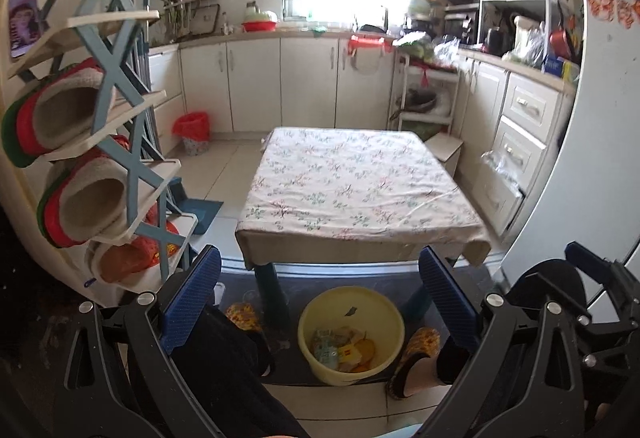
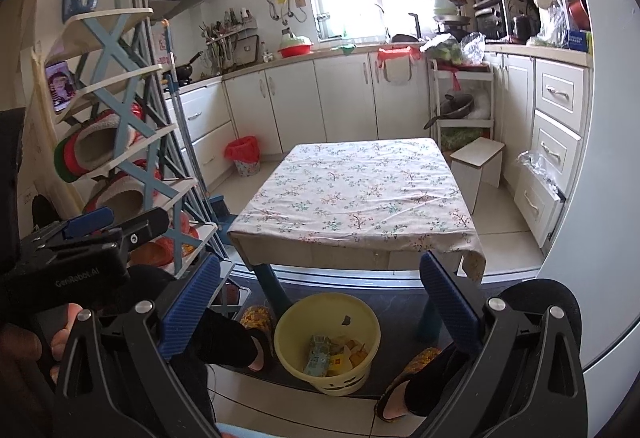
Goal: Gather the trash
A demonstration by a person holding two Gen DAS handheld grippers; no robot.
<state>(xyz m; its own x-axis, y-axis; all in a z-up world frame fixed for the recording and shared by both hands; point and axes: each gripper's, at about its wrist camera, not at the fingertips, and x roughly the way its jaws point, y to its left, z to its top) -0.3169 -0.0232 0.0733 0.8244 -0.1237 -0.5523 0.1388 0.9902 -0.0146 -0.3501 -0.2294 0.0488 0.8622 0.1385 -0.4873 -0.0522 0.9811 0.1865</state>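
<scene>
A yellow bucket (image 1: 351, 334) stands on the floor between the person's feet, in front of a low table. It holds snack wrappers and packets (image 1: 344, 350). The bucket also shows in the right wrist view (image 2: 327, 342) with the same trash (image 2: 334, 354) inside. My left gripper (image 1: 320, 302) is open and empty, held above the bucket. My right gripper (image 2: 320, 302) is open and empty too, above the bucket. The left gripper's body shows at the left of the right wrist view (image 2: 80, 238). The table (image 1: 356, 182) carries only a floral cloth.
A shoe rack with slippers (image 1: 92, 142) stands close on the left. A bin with a red bag (image 1: 194, 132) sits by the cabinets. A small stool (image 2: 478, 162) and white drawers (image 2: 552, 154) are on the right. The person's slippered feet (image 1: 416, 362) flank the bucket.
</scene>
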